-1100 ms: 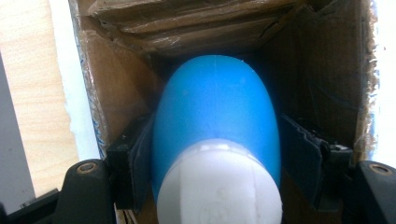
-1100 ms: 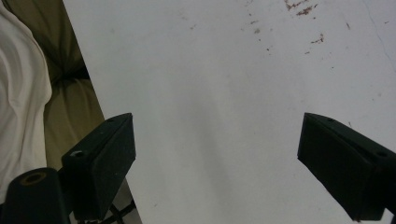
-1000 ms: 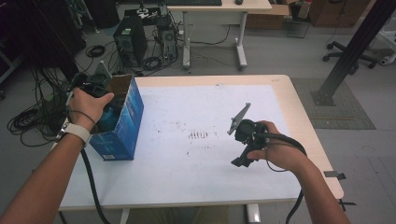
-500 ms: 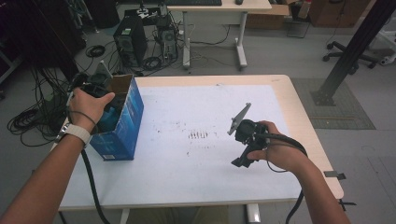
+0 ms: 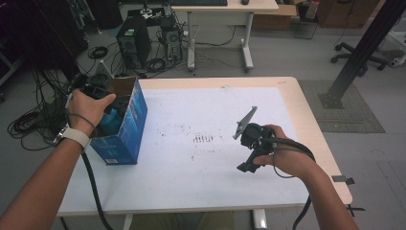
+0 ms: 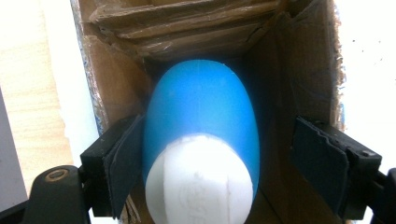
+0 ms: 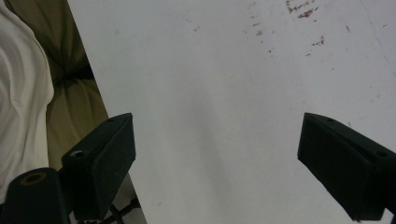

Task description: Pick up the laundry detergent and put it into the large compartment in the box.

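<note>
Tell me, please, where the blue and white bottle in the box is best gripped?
Probably across the white cap end of the blue and white bottle, coming straight down through the cardboard box's open top: it points up, and the walls block the sides.

A white-topped table (image 5: 210, 187) with a pale wood rim carries a blue cardboard box (image 5: 125, 132) at its left edge.

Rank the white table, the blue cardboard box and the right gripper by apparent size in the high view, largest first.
1. white table
2. blue cardboard box
3. right gripper, though it sits nearer the camera than the box, so its true size is less sure.
</note>
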Demonstrator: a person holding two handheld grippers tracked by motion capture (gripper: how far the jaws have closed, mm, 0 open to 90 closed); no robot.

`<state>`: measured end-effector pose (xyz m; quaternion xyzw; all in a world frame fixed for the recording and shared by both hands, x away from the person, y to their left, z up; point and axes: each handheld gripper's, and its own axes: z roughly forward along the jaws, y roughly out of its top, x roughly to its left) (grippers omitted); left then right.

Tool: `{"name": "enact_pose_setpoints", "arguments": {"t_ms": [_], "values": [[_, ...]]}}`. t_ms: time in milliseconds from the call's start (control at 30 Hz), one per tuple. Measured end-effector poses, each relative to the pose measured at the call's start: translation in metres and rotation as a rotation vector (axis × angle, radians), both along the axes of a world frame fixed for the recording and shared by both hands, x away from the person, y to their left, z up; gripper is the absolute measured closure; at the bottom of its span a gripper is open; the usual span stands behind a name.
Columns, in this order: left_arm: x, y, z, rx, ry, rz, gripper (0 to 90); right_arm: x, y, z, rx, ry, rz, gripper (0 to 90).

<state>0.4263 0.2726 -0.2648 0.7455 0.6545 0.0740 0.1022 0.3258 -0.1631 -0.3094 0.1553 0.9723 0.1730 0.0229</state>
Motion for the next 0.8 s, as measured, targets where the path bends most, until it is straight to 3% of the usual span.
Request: {"name": "enact_pose_setpoints", "arguments": {"t_ms": [433,800], "values": [[-0.004,0.002,0.007,-0.025,-0.028,-0.01,14.2,-0.002,0.002,0.003,-0.004,-0.004,-0.001,11.5],[-0.009,-0.001,0.024,-0.033,-0.054,-0.031,12.4,-0.005,0.002,0.006,-0.005,-0.01,-0.002,11.5]]}}
